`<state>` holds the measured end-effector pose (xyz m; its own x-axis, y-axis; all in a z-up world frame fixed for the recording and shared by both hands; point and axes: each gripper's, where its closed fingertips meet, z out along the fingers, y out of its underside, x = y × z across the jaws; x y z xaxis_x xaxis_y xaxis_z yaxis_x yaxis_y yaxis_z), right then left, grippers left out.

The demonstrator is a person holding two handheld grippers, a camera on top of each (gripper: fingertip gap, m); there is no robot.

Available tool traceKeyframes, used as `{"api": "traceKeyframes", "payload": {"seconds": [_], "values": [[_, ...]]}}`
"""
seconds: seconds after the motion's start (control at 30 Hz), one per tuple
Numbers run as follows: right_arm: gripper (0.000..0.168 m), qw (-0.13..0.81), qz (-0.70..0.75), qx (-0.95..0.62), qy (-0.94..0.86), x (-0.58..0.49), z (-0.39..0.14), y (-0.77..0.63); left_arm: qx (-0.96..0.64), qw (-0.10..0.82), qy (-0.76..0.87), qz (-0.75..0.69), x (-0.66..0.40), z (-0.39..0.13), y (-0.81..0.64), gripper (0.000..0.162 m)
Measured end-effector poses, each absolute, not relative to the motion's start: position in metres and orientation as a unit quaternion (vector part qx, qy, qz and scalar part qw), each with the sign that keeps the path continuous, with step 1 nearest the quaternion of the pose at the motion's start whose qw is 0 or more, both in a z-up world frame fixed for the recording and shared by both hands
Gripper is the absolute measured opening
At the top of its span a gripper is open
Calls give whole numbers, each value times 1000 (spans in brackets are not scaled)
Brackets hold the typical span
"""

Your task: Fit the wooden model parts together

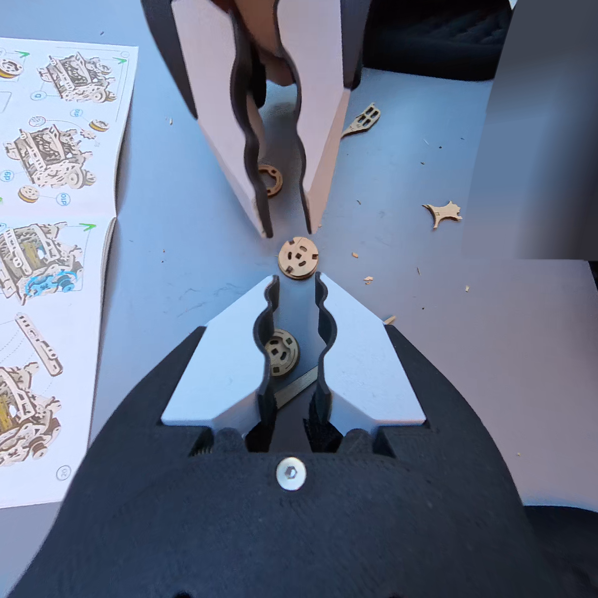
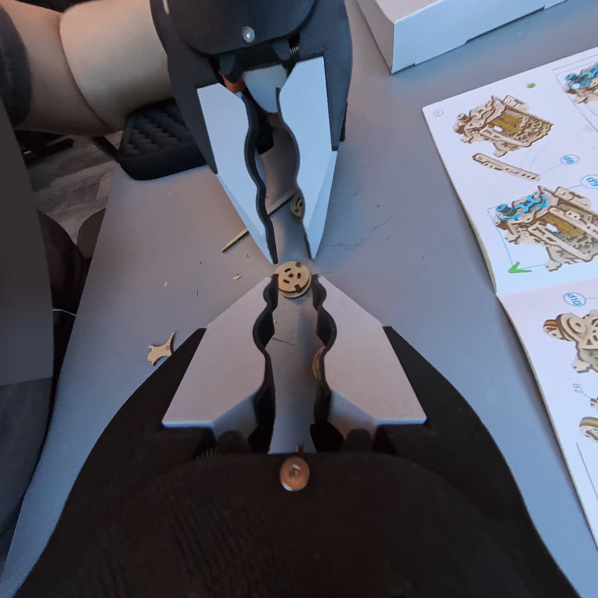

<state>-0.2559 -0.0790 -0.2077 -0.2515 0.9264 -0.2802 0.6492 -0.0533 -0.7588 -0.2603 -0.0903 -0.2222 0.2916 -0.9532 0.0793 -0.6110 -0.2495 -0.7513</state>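
Observation:
A small round stack of wooden discs [image 1: 297, 258] lies flat on the grey table [image 1: 420, 356], between the two grippers' tips. My left gripper [image 1: 297, 276] is open, its tips just short of the stack. My right gripper [image 2: 294, 279] is open, its tips on either side of the stack's [image 2: 293, 280] near edge; I cannot tell if they touch it. Each gripper faces the other: the right [image 1: 288, 232] and the left [image 2: 293, 260]. A second slotted disc [image 1: 281, 352] and a wooden strip [image 1: 296, 388] lie under my left fingers. A wooden ring [image 1: 270, 179] lies under my right fingers.
An instruction sheet [image 1: 58, 226] lies flat beside the grippers and also shows in the right wrist view [image 2: 534, 226]. A white box [image 2: 453, 32] stands at the far edge. Wooden offcuts [image 1: 443, 215] [image 1: 362, 121] and chips are scattered about. A person's forearm [image 2: 97, 74] holds the left gripper. Only a small space, under 4 cm, lies between the two pairs of fingers.

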Motion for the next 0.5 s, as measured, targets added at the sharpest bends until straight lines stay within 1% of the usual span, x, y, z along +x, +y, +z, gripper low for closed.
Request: {"api": "traceKeyframes", "payload": {"seconds": [0.07,0.13,0.2,0.3,0.37,0.43,0.5], "values": [[0,179,433,-578,-668,-254,-198,-79,-739,325,522,-275,-260,-220,-86,26],[0,200,435,-564,-672,-256,-193,-83,-733,336,519,-282,-258,-215,-85,30],[0,204,414,-552,-694,-256,-199,-91,-723,345,526,-286,-254,-213,-86,30],[0,218,374,-541,-720,-256,-208,-93,-715,353,542,-267,-253,-216,-86,25],[0,232,396,-535,-709,-258,-196,-95,-711,351,547,-268,-250,-217,-88,22],[0,222,404,-550,-696,-258,-196,-94,-712,350,546,-269,-250,-217,-88,22],[0,195,370,-568,-709,-253,-217,-90,-711,349,547,-271,-250,-217,-89,20]]}}
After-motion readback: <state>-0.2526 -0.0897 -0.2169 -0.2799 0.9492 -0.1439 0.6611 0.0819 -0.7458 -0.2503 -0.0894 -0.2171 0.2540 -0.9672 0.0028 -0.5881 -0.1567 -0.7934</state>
